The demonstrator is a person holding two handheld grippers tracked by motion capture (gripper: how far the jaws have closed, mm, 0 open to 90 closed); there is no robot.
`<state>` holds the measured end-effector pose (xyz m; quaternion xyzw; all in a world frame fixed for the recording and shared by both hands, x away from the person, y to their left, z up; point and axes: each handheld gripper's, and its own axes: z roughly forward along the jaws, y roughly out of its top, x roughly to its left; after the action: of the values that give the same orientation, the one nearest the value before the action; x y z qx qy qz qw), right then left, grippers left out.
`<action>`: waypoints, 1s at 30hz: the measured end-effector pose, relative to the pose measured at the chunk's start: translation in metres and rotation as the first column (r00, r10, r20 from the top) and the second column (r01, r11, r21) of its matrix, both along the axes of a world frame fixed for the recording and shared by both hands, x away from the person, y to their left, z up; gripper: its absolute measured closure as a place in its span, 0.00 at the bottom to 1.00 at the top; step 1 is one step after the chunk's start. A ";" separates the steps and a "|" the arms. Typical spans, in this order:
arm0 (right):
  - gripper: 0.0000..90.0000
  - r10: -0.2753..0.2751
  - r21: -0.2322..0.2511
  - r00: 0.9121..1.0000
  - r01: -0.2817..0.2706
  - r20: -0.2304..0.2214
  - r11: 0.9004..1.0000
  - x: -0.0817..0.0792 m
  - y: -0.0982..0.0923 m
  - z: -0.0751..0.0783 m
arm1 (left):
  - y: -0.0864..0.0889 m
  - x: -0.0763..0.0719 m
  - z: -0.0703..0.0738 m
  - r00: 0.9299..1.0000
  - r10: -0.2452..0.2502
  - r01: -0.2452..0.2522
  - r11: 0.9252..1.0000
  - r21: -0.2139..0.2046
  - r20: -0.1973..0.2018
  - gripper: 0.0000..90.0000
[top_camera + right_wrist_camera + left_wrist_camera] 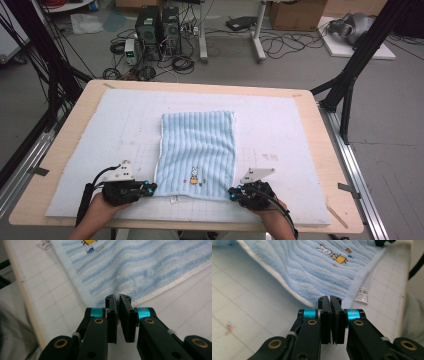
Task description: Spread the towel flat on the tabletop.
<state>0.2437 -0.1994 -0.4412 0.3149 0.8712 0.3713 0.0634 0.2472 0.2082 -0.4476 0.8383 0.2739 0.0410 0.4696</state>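
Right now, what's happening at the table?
A person holds a gripper in each hand at the near corners of a light blue towel spread on a white mat. The left gripper is shut on the towel's near left corner, and the right gripper is shut on the near right corner. The towel lies mostly flat.

We see a light blue towel [197, 152] of soft ribbed terry cloth, fluffy and matt, with a white woven hem and a small printed paper-like label [362, 295] at the right of the left gripper view. Under it lies a pale foam-like mat [125, 125], matt, faintly gridded. The table [70, 150] edge looks like smooth light wood. Both grippers, left gripper [150, 188] and right gripper [234, 193], are matt black plastic with glossy turquoise metal sleeves and brass-coloured rivets.
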 end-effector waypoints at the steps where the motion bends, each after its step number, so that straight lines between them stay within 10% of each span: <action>1: 0.94 0.005 0.003 1.000 -0.005 -0.009 1.000 -0.004 -0.001 0.000 | 0.000 -0.002 0.000 1.000 -0.029 0.029 1.000 0.004 -0.005 0.96; 5: 0.92 0.028 0.007 1.000 -0.027 -0.012 1.000 -0.013 -0.001 0.002 | 0.000 -0.003 0.006 0.997 -0.080 0.079 0.997 -0.024 -0.013 0.92; 8: 0.76 -0.003 0.038 1.000 0.003 0.005 0.999 -0.008 -0.001 0.007 | 0.002 0.005 0.014 0.998 0.054 -0.052 0.997 -0.058 0.025 0.55; 16: 0.53 -0.156 0.063 0.981 0.150 0.111 0.987 0.033 0.015 0.012 | 0.003 0.049 0.026 0.959 0.268 -0.258 0.960 -0.107 0.095 0.48; 23: 0.53 -0.189 0.008 0.974 0.190 0.124 0.982 0.064 0.033 0.003 | -0.022 0.086 0.007 0.964 0.258 -0.259 0.966 0.015 0.059 0.48; 28: 0.69 -0.169 -0.031 0.980 0.174 0.107 0.984 0.070 0.038 -0.003 | -0.037 0.086 -0.003 0.975 0.199 -0.211 0.969 0.131 0.093 0.51; 30: 0.86 -0.161 -0.021 0.983 0.163 0.089 0.986 0.069 0.036 -0.003 | -0.037 0.084 -0.002 0.981 0.167 -0.179 0.975 0.132 0.099 0.67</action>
<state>0.3124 -0.1630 -0.4439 0.3675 0.8441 0.3660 0.1356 0.3311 0.1709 -0.4496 0.8396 0.3215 0.1376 0.4156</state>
